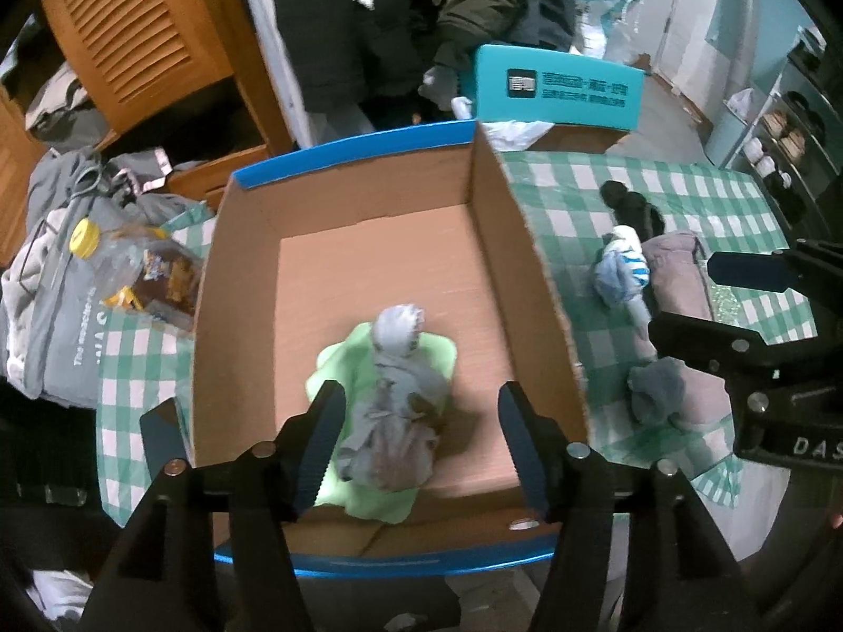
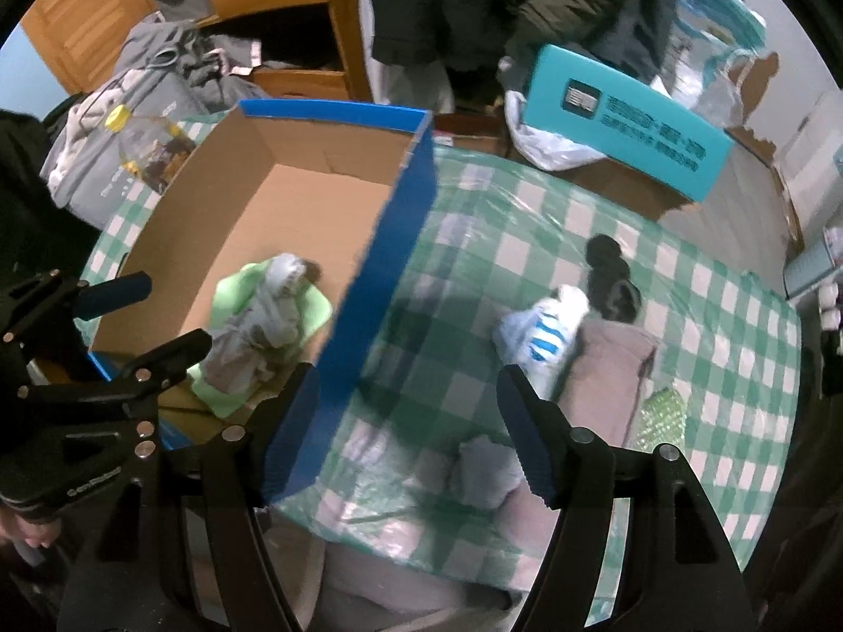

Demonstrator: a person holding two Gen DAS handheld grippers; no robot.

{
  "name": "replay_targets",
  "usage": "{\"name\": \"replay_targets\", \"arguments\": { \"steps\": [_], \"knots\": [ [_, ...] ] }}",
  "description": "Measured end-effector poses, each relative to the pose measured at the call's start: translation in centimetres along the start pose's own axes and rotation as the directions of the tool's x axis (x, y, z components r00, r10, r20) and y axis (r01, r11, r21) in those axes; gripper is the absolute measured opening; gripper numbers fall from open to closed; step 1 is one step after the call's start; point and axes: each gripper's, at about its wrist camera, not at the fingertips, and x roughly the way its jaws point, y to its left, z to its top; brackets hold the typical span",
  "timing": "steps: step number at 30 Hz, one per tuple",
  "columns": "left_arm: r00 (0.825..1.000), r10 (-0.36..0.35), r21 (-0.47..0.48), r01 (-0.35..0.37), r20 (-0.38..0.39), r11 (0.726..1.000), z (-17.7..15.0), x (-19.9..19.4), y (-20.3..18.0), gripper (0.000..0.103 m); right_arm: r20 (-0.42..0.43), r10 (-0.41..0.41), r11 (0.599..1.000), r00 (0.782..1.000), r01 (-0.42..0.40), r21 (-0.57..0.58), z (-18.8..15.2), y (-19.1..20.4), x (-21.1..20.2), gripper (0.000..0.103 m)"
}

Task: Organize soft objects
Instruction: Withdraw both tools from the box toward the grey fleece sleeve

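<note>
Inside the cardboard box (image 1: 337,274), a crumpled grey cloth bundle (image 1: 392,411) is lying on a soft green cloth (image 1: 369,495). The left gripper (image 1: 419,447) is hanging apart, empty; the right gripper (image 2: 408,434) likewise, over blurred checkered tablecloth (image 2: 474,274).

Matt brown cardboard box (image 1: 369,221), soft grey cloth bundle (image 1: 392,411), glossy plastic-covered checked tablecloth (image 2: 527,221).

Louvred wooden cabinet (image 1: 126,37), green-checked table (image 2: 579,242)

Grey sock bundle (image 1: 392,400) on green cloth (image 1: 369,490) in cardboard box (image 1: 527,274); striped sock (image 2: 545,339) outside.
</note>
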Motion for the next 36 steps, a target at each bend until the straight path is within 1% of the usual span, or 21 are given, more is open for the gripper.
{"name": "replay_targets", "arguments": {
  "steps": [7,15,19,24,26,29,36],
  "knots": [
    [1.000,-0.030,0.036,0.030,0.002,0.999,1.0,-0.2,-2.6,0.065,-0.003,-0.011,0.997,1.000,0.011,0.071,-1.5,-3.6,-0.3,0.070],
    [0.999,-0.045,0.092,0.045,-0.008,0.995,1.6,-0.1,-6.1,0.066,-0.007,-0.019,0.991,1.000,0.020,0.135,-3.1,-6.9,-0.7,0.070],
    [0.999,-0.050,0.114,0.051,-0.011,0.992,1.9,0.0,-7.6,0.073,-0.010,-0.019,0.986,1.000,0.021,0.164,-3.8,-8.4,-0.9,0.070],
    [0.997,-0.065,0.135,0.069,-0.034,0.988,2.0,0.6,-9.5,0.075,-0.024,-0.024,0.980,0.999,0.029,0.195,-4.5,-10.2,-0.7,0.071],
    [0.997,-0.064,0.147,0.069,-0.040,0.987,2.0,0.8,-10.2,0.077,-0.036,-0.030,0.976,0.999,0.038,0.212,-4.9,-11.1,-0.4,0.071],
    [0.996,-0.068,0.164,0.076,-0.056,0.983,1.8,1.4,-11.4,0.078,-0.053,-0.035,0.971,0.998,0.047,0.236,-5.5,-12.2,0.2,0.071],
    [0.990,-0.079,0.176,0.099,-0.115,0.979,1.6,3.5,-13.3,0.080,-0.093,-0.027,0.960,0.995,0.051,0.276,-6.5,-14.0,1.8,0.071]
  ]
}}
